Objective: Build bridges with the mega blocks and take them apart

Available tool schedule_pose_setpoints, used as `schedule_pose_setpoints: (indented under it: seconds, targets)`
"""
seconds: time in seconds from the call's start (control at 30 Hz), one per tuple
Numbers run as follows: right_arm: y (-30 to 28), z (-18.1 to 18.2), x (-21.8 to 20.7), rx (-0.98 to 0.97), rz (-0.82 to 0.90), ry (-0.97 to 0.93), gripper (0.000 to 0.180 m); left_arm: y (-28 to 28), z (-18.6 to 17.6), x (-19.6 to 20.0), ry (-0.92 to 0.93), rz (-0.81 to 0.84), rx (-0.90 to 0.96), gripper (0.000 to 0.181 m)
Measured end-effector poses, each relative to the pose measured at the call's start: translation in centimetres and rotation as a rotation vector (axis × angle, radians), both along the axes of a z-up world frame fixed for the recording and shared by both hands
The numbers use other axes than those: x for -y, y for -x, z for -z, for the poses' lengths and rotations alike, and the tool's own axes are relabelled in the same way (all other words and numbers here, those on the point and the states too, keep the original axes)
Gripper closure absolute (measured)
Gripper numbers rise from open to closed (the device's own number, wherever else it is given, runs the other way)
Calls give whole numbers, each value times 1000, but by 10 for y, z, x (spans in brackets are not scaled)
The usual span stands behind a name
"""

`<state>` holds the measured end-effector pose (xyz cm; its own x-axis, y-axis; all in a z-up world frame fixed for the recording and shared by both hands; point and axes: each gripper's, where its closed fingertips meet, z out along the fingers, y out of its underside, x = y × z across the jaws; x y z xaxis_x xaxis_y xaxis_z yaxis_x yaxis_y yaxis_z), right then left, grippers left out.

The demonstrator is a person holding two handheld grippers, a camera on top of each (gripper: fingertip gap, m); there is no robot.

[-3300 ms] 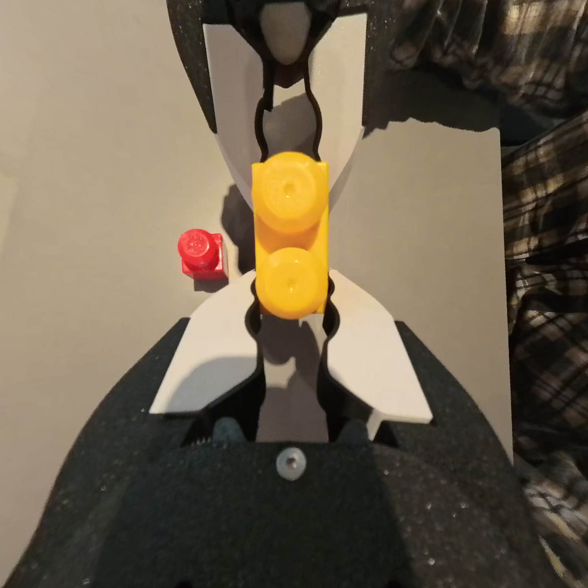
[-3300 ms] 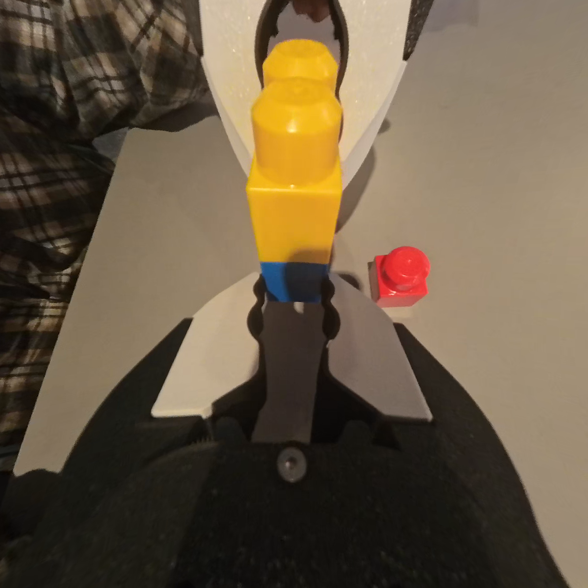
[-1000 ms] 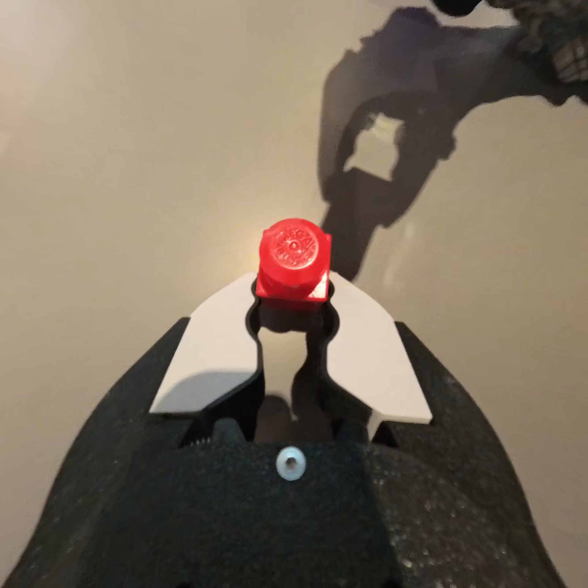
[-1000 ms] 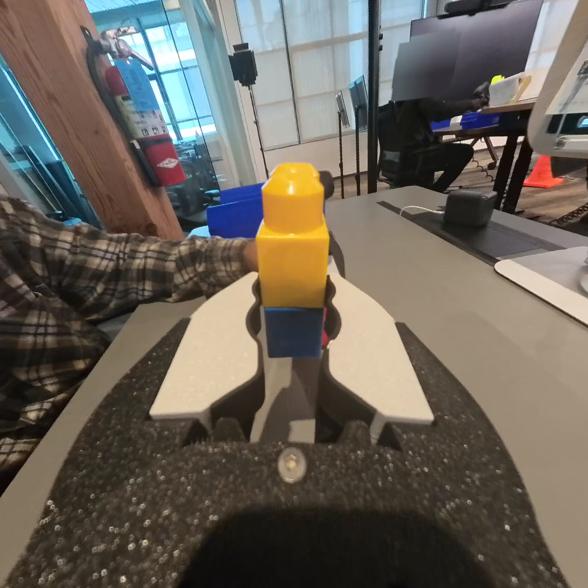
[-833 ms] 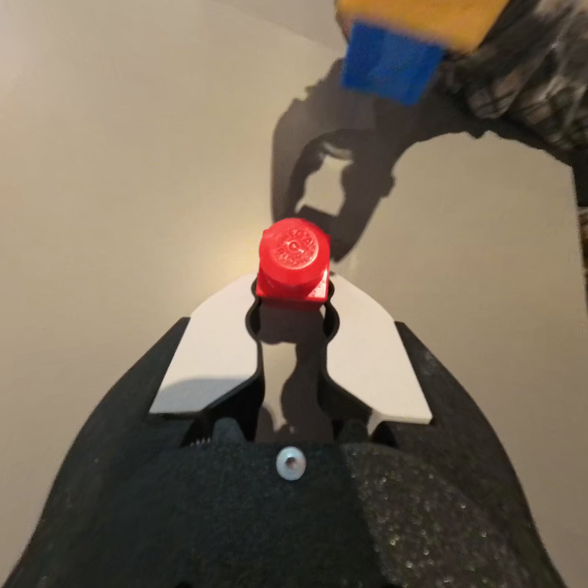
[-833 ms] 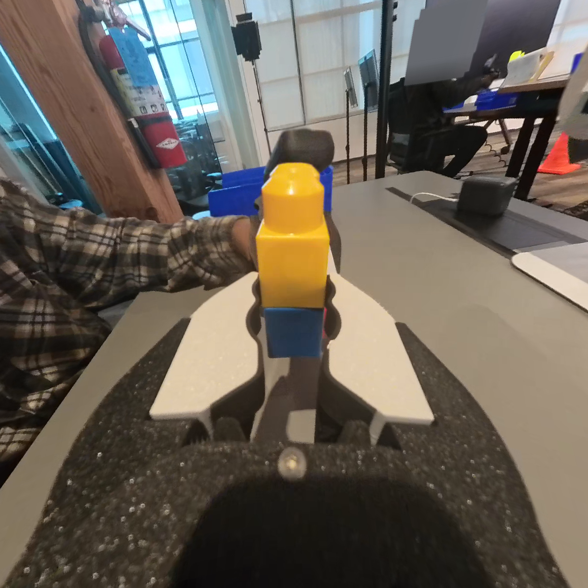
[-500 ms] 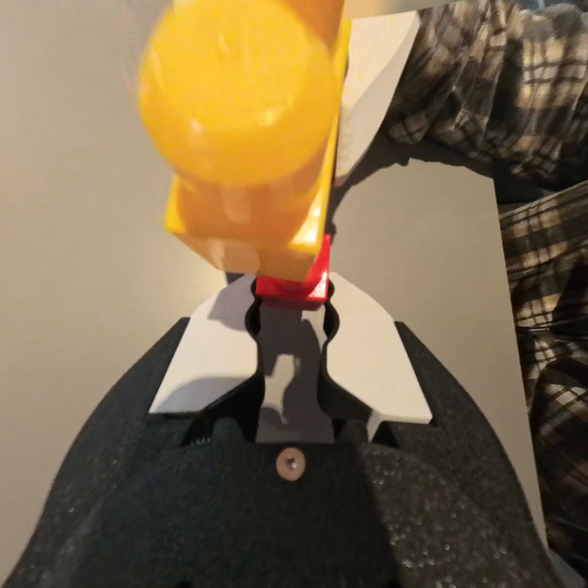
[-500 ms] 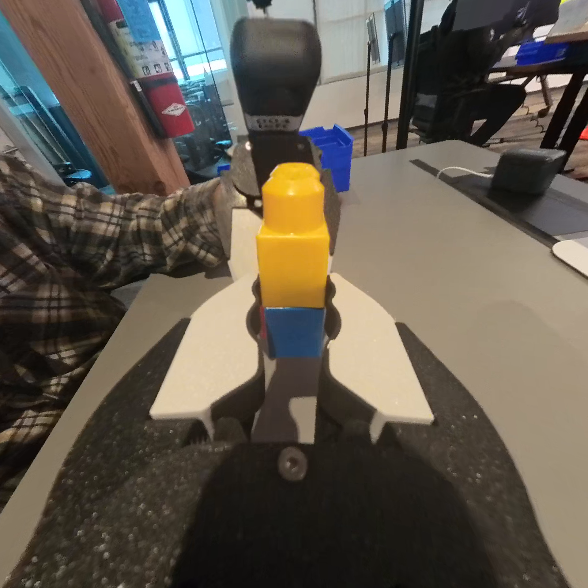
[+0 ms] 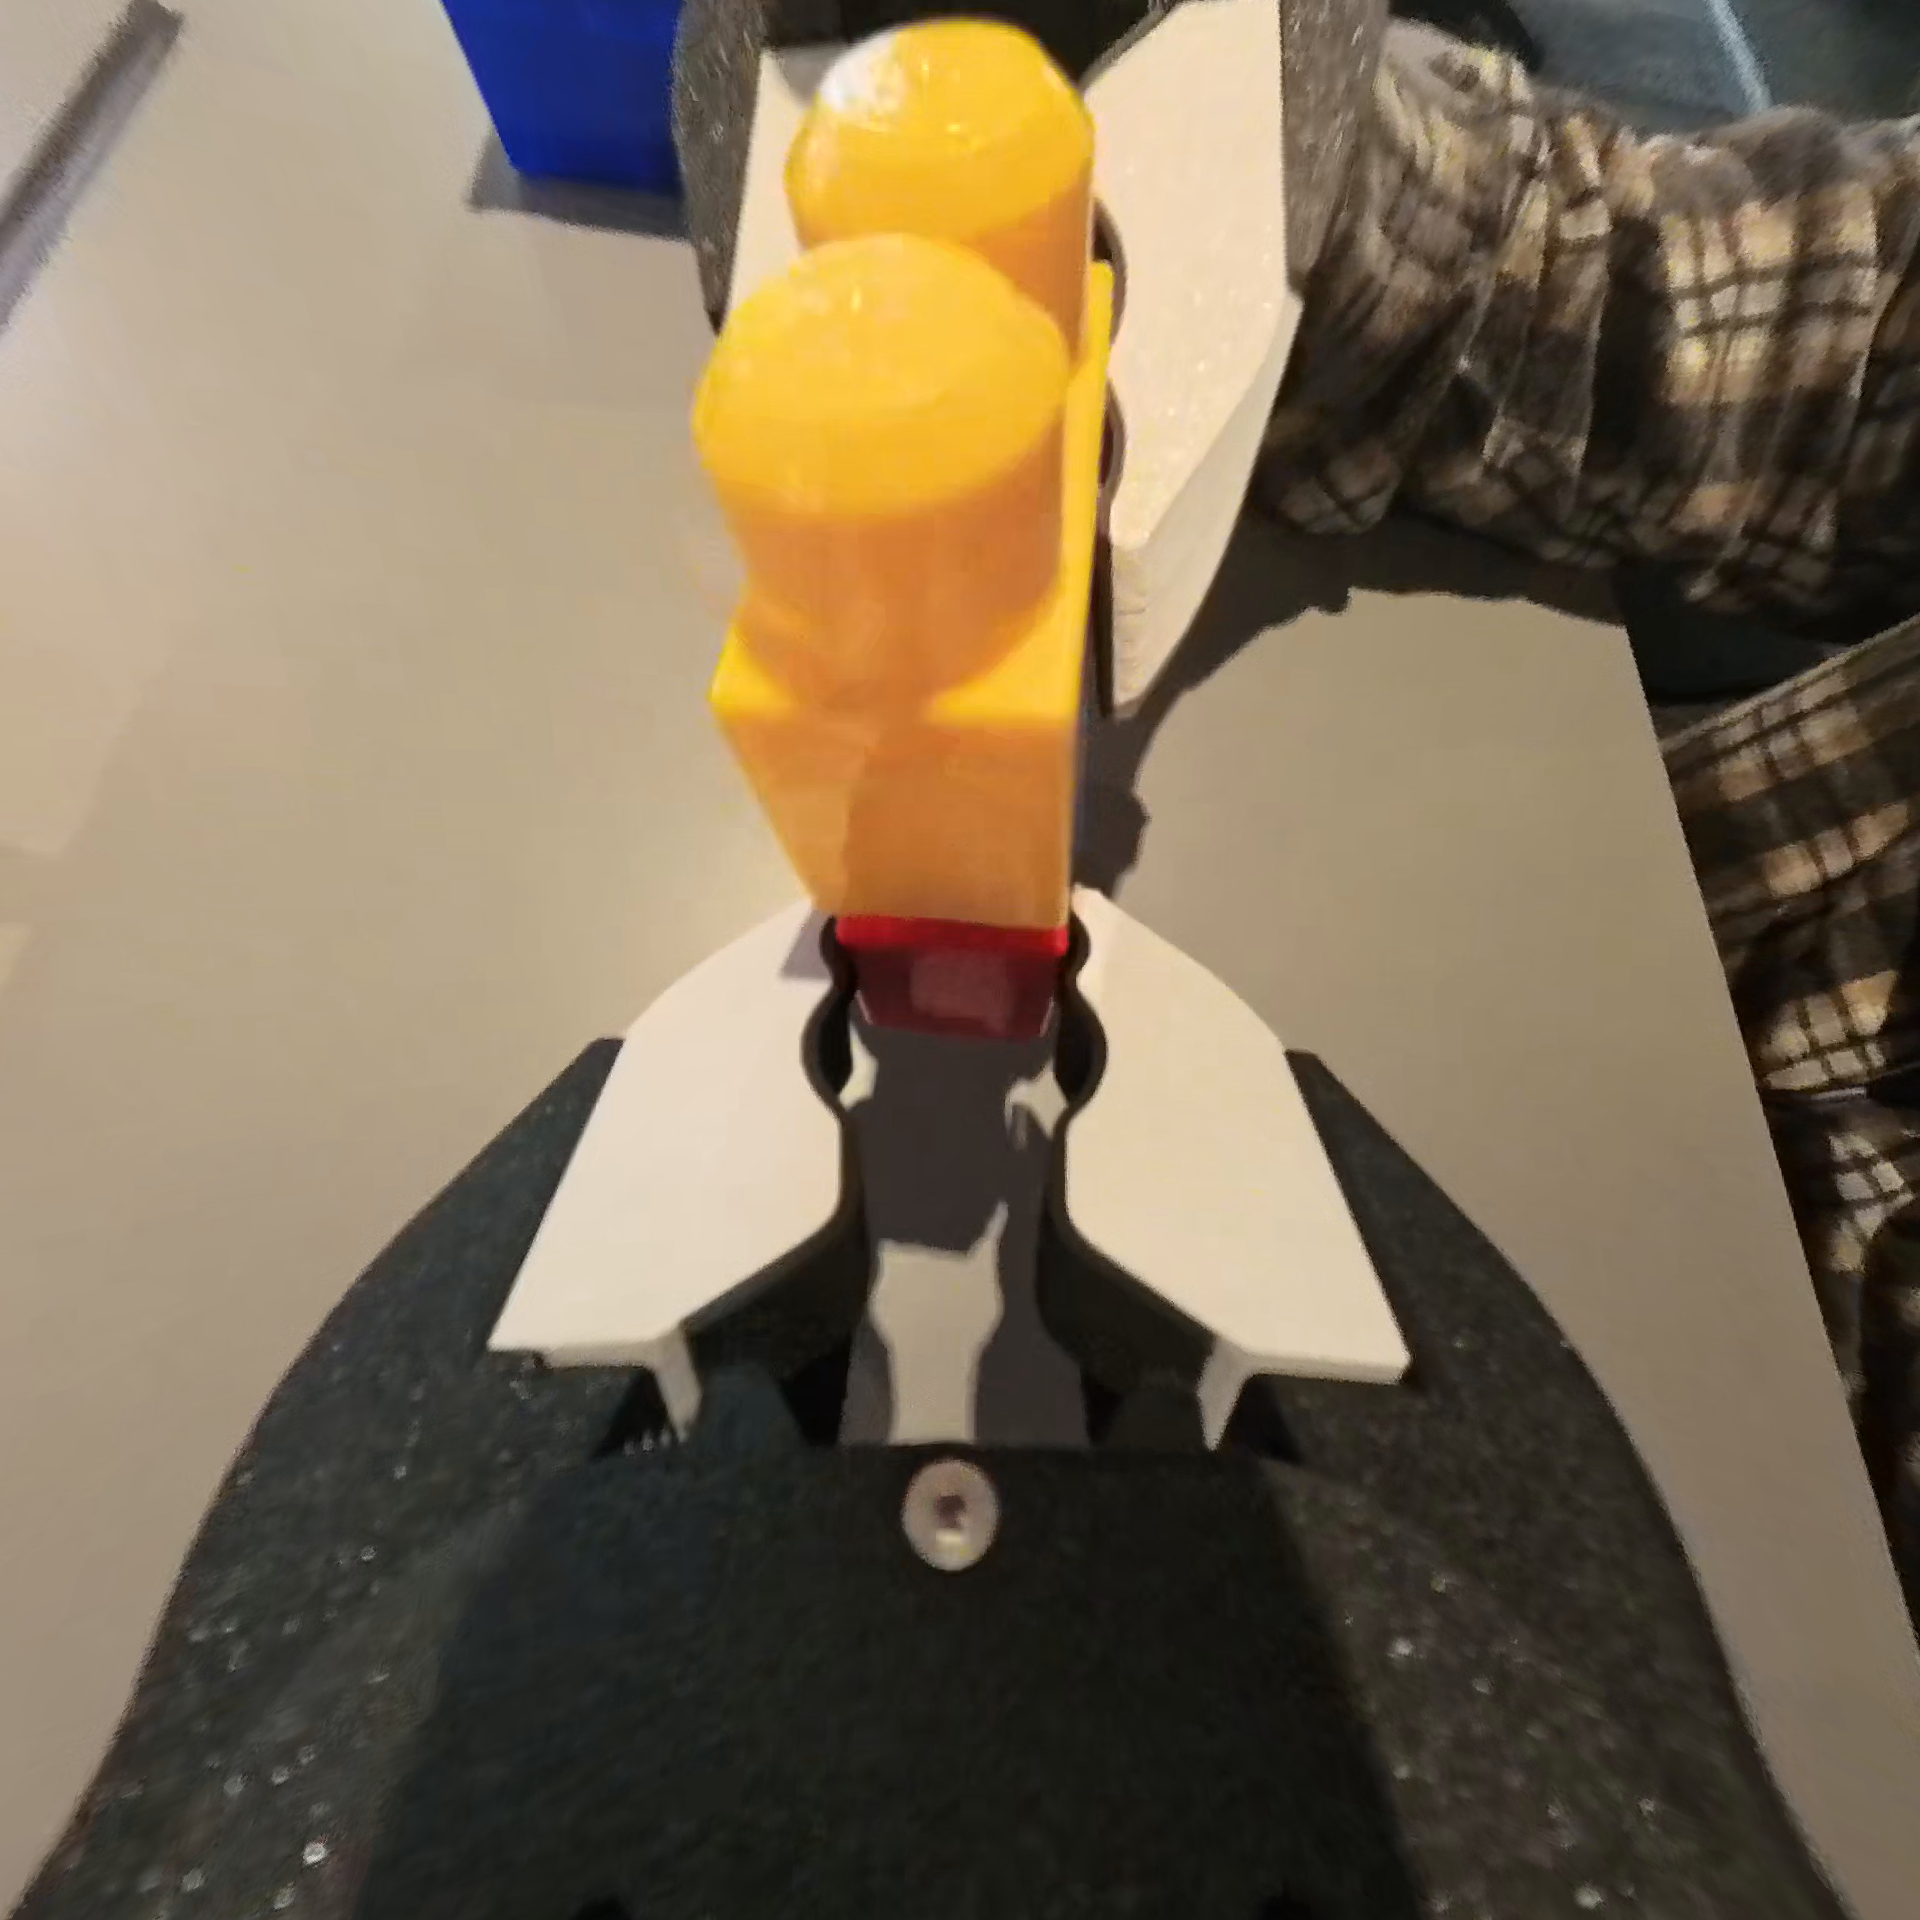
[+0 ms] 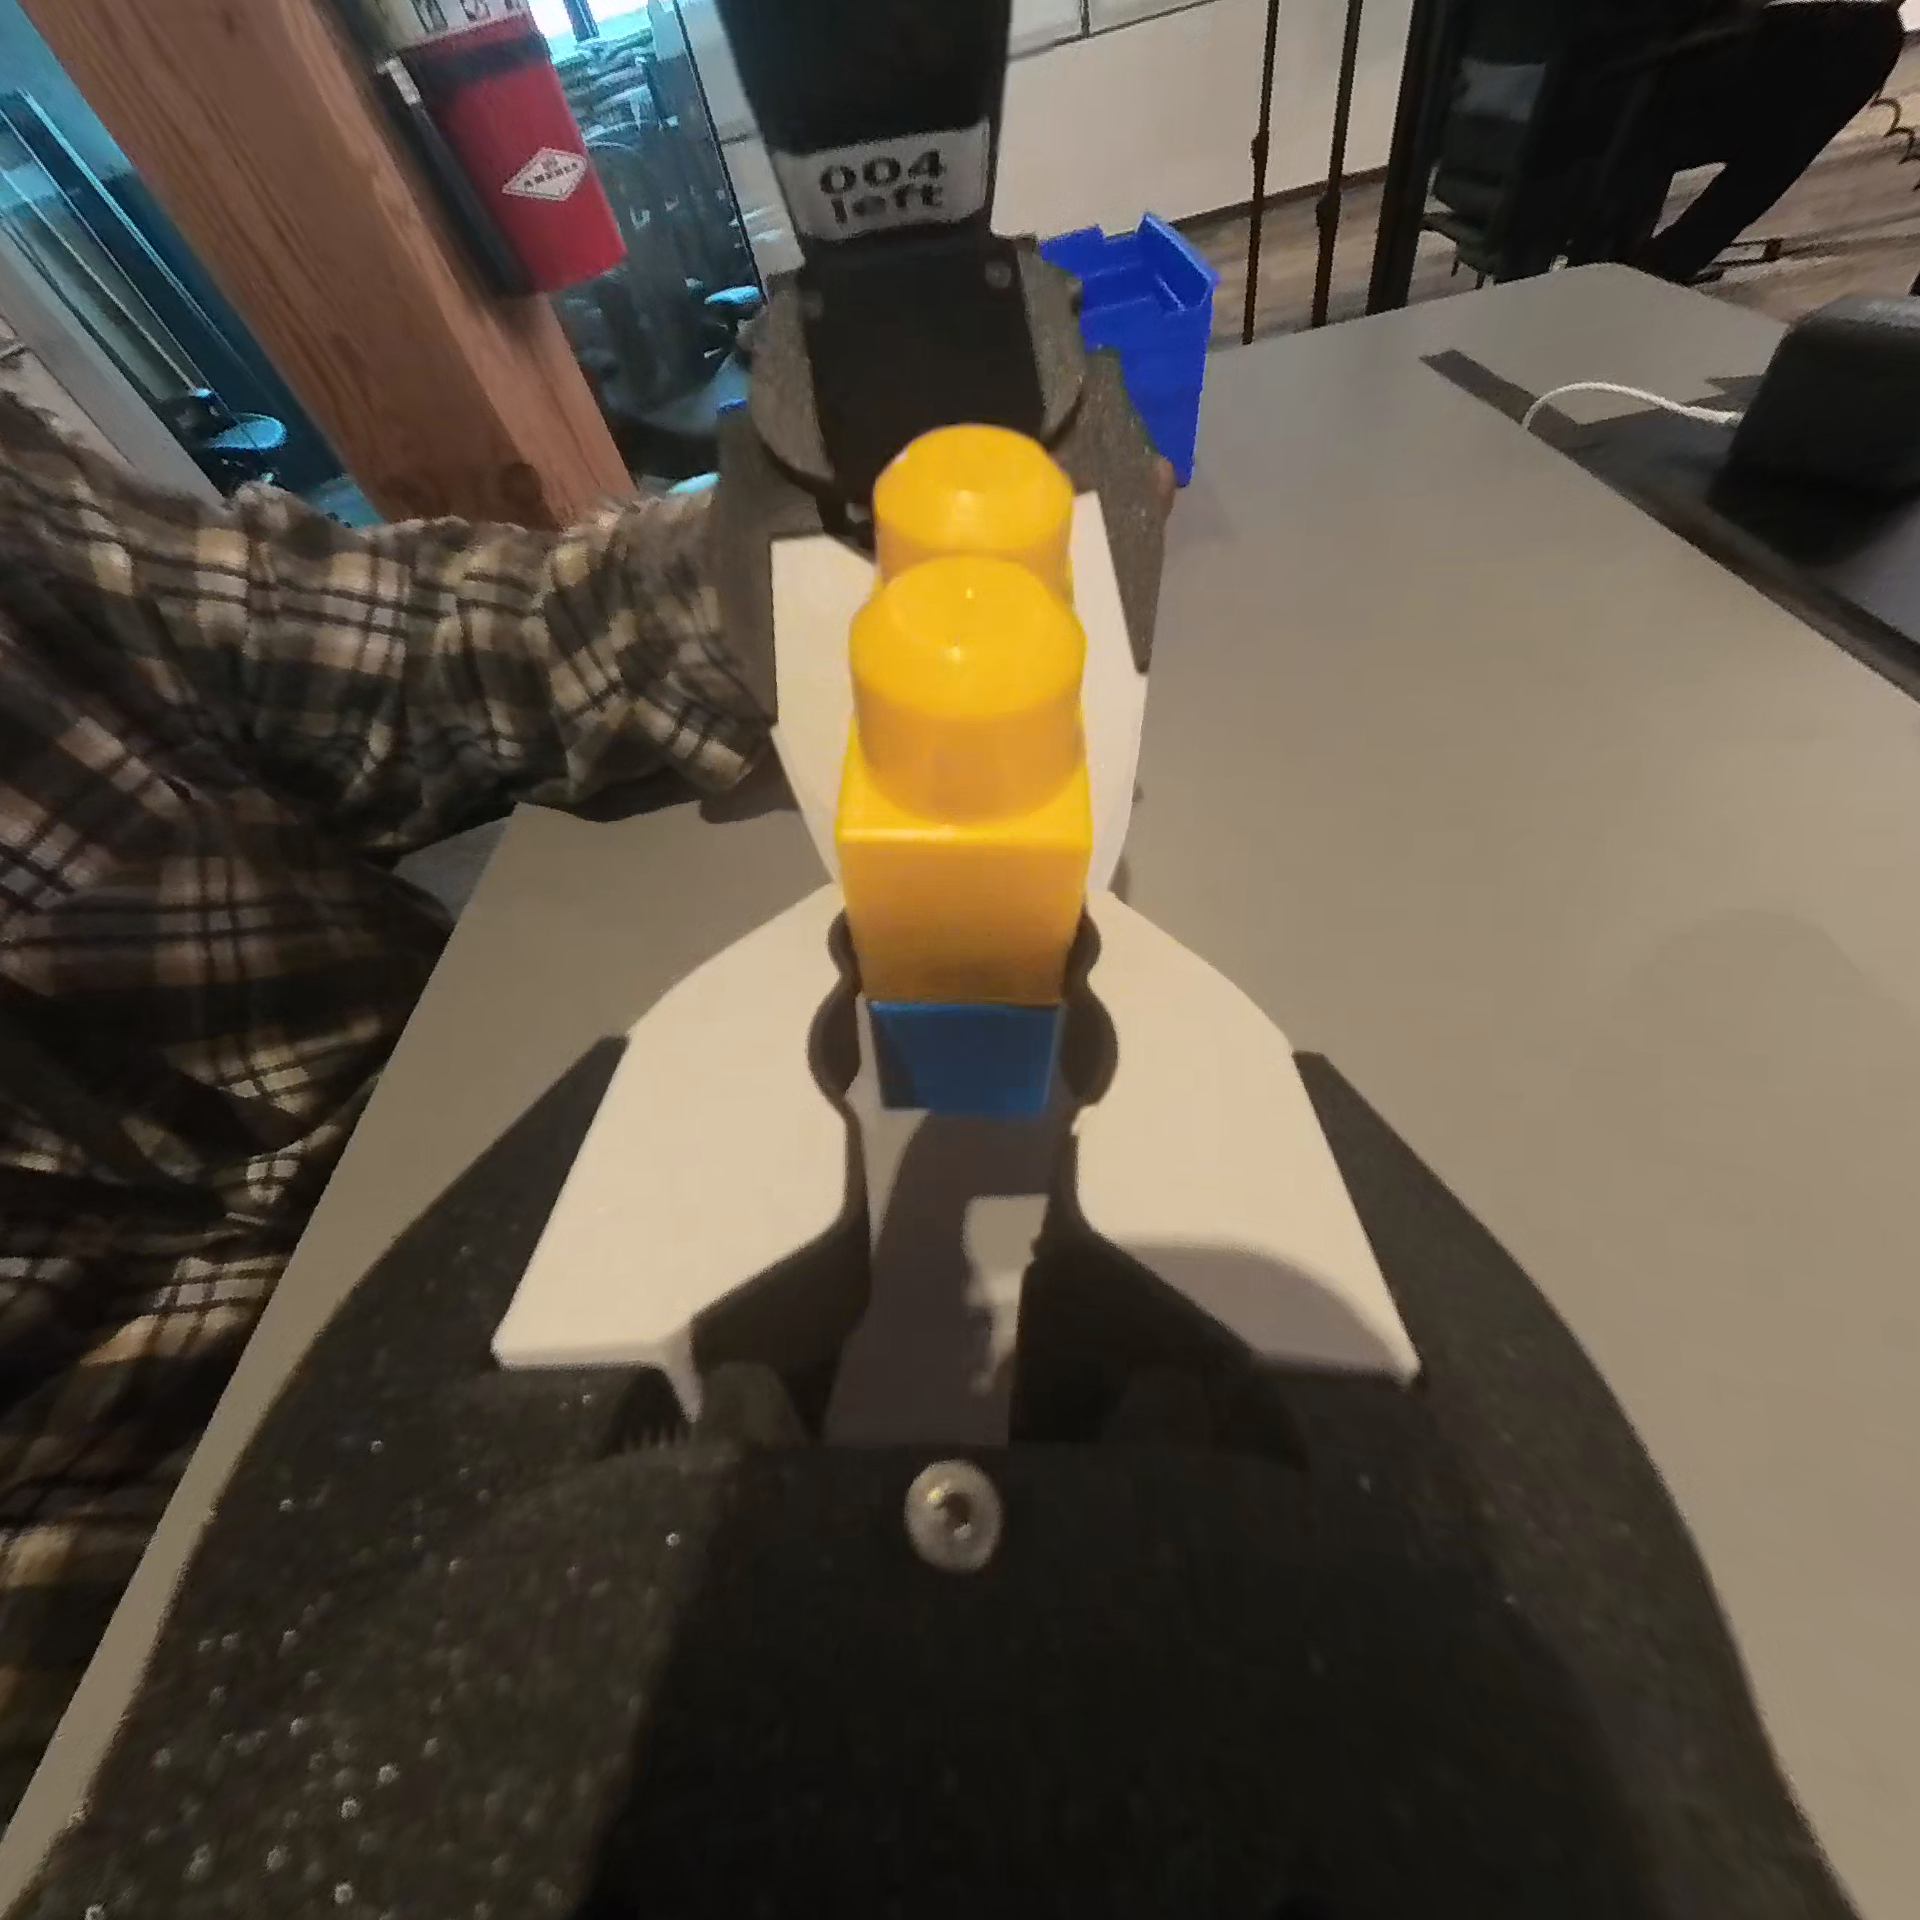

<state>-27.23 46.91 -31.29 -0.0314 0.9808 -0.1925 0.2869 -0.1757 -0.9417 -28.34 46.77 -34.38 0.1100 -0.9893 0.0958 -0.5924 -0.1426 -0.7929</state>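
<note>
A yellow two-stud block (image 9: 914, 790) spans a red block (image 9: 951, 982) and a blue block (image 10: 966, 1055), forming a small bridge. My left gripper (image 9: 951, 935) is shut on the red block under the yellow block's near end. My right gripper (image 10: 966, 977) is shut on the blue block under the yellow block (image 10: 961, 894). The two grippers face each other and hold the bridge over the grey table (image 9: 312, 727). The right gripper's white fingers (image 9: 1195, 312) show beyond the yellow block. The left gripper's body (image 10: 904, 260) shows in the right wrist view.
A blue bin (image 10: 1143, 312) stands at the far table edge and also shows in the left wrist view (image 9: 561, 94). A plaid sleeve (image 10: 312, 675) reaches in from the left. A black device (image 10: 1829, 416) with a white cable sits at far right. My two grippers' fingertips are within a few centimetres of each other.
My left gripper picked the red block off the table. My right gripper brought the yellow-on-blue stack over, and the yellow block's free end now sits on the red block.
</note>
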Motion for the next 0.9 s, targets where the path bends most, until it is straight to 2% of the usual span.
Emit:
schedule_pose_setpoints:
  seconds: [0.1,0.33,0.57,0.9]
  targets:
    - [1,7,1,37,-3,-11,144,3,-8,1,25,12,39,145]
    - [3,11,2,110,-11,-53,143,7,0,2,0,11,-40,144]
    - [5,7,-3,72,12,-110,143,6,3,2,89,-8,45,144]
    - [7,6,2,76,-28,-22,143,9,11,7,76,-19,60,144]
